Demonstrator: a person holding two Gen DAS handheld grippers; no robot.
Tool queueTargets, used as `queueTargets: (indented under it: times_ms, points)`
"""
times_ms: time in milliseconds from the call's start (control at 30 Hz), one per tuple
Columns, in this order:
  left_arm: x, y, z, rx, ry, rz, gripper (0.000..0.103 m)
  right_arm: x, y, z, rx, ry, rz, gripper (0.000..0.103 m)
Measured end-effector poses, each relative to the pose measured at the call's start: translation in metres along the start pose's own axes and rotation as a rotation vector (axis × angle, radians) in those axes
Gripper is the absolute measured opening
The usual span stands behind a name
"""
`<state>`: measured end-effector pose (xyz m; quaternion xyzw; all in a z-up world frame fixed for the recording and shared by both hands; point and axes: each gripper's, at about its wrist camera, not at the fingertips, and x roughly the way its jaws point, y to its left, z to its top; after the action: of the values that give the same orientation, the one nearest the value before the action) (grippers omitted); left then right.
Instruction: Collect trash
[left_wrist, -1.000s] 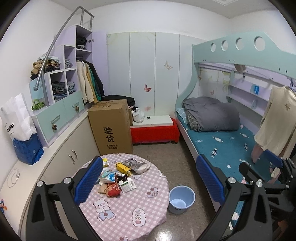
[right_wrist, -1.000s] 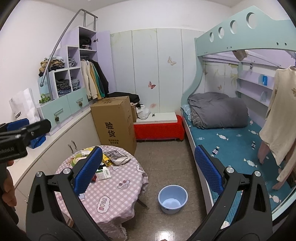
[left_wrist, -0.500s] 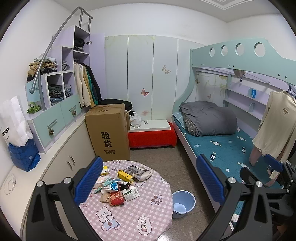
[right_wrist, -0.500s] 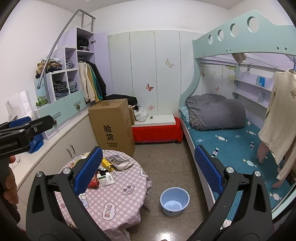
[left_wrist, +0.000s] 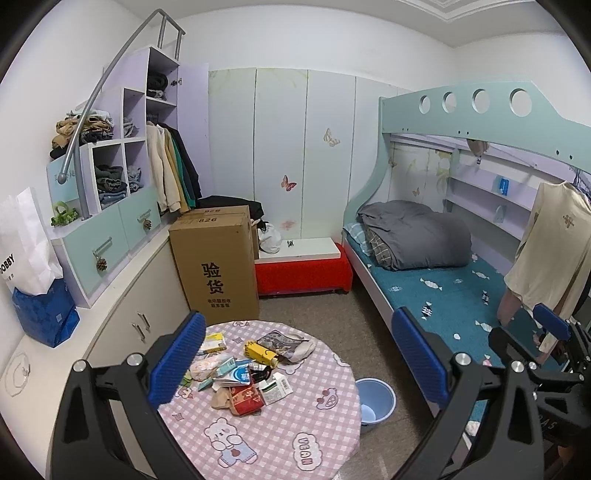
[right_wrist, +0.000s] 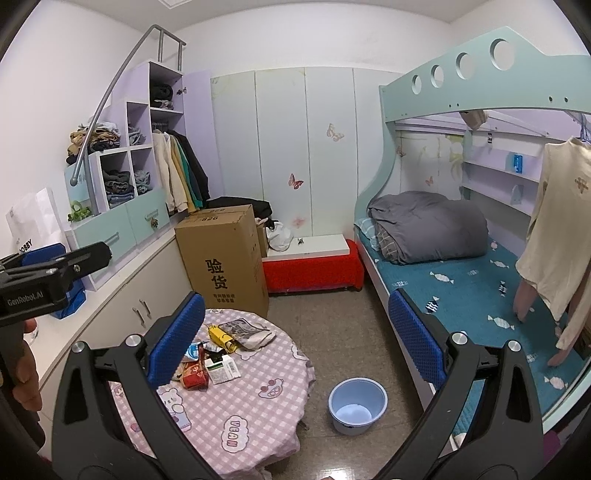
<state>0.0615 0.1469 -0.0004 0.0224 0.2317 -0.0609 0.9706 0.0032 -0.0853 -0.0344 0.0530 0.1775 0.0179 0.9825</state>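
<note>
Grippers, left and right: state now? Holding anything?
Left gripper: open, blue-padded fingers wide apart, holding nothing, above the pink checked round table.
Right gripper: open, holding nothing.

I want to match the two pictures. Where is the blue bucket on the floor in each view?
Left wrist: blue bucket sits lower right of centre, partly hidden behind the round table.
Right wrist: bucket fully visible, lower centre-right, apart from the table.
Shared landmark: cardboard box behind the table.
</note>
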Motion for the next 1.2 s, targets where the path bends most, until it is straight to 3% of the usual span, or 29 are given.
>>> queueTargets:
  times_ms: [400, 767, 1200]
  points:
    - [0.000, 0.020, 0.001, -0.025, 0.019, 0.031, 0.099, 0.004, 0.017, 0.006, -0.019, 0.006, 0.029, 0.097]
    - [-0.015, -0.014, 0.003, -0.023, 0.032, 0.047, 0.099, -0.011, -0.011, 0.019, -0.028, 0.016, 0.033, 0.097]
    - [-0.027, -0.060, -0.027, 0.002, 0.048, 0.058, 0.099, -0.033, -0.031, -0.003, -0.111, 0.021, 0.072, 0.097]
